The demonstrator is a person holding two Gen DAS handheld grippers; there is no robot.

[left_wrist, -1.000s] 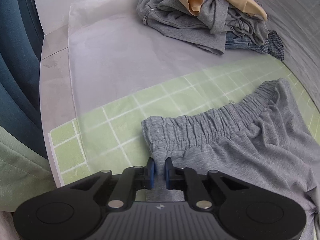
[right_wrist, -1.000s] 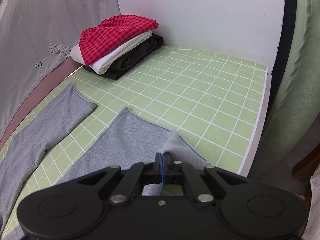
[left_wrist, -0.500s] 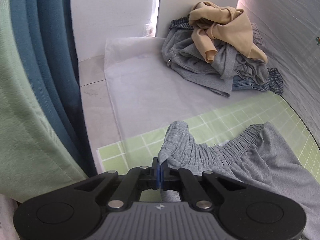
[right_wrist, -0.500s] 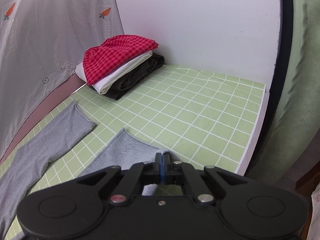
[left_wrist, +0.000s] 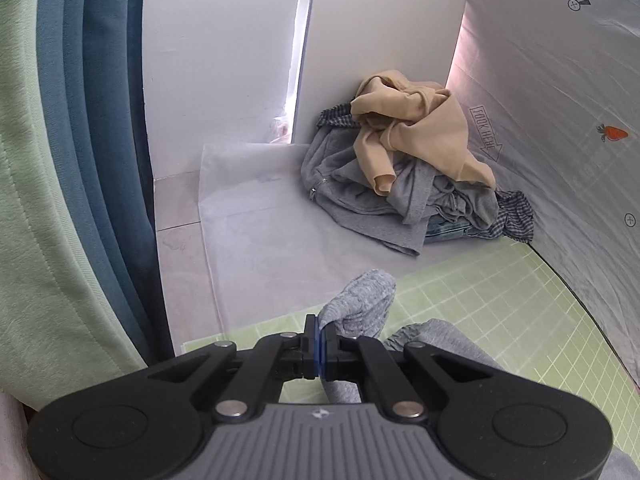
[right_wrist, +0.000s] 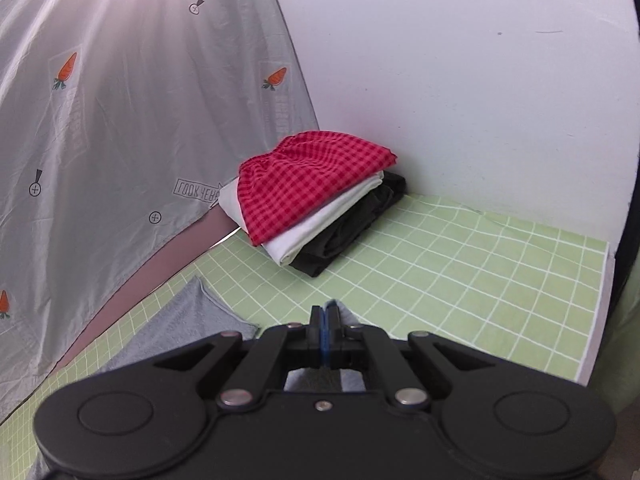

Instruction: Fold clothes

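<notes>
Grey sweatpants (left_wrist: pixel 362 300) are hanging by the waistband corner from the left gripper (left_wrist: pixel 322 334), whose fingers are clamping together on the fabric; the bunched elastic is lifting clear of the green grid mat (left_wrist: pixel 500 300) while the rest of the waistband is sagging back onto it. Further off, one loose heap of unfolded clothes (left_wrist: pixel 404 184) is lying in the corner, a tan garment (left_wrist: pixel 416 132) on top of it, with grey, denim and checked pieces showing beneath.

In the right wrist view, the right gripper (right_wrist: pixel 326 330) is pinching a leg hem the same way, fingers pressed together on grey cloth. The other leg of the garment (right_wrist: pixel 188 320) is lying flat on the mat to the left, beside the carrot-print sheet. One finished stack (right_wrist: pixel 316 208) of three folded items is sitting against the wall: red check, white, then black.

Judging by this, the lengthwise fold is under way, with the near edge raised at both ends. The next move probably calls for carrying both ends across together, keeping the edge taut, to lay the near leg on the far one.
</notes>
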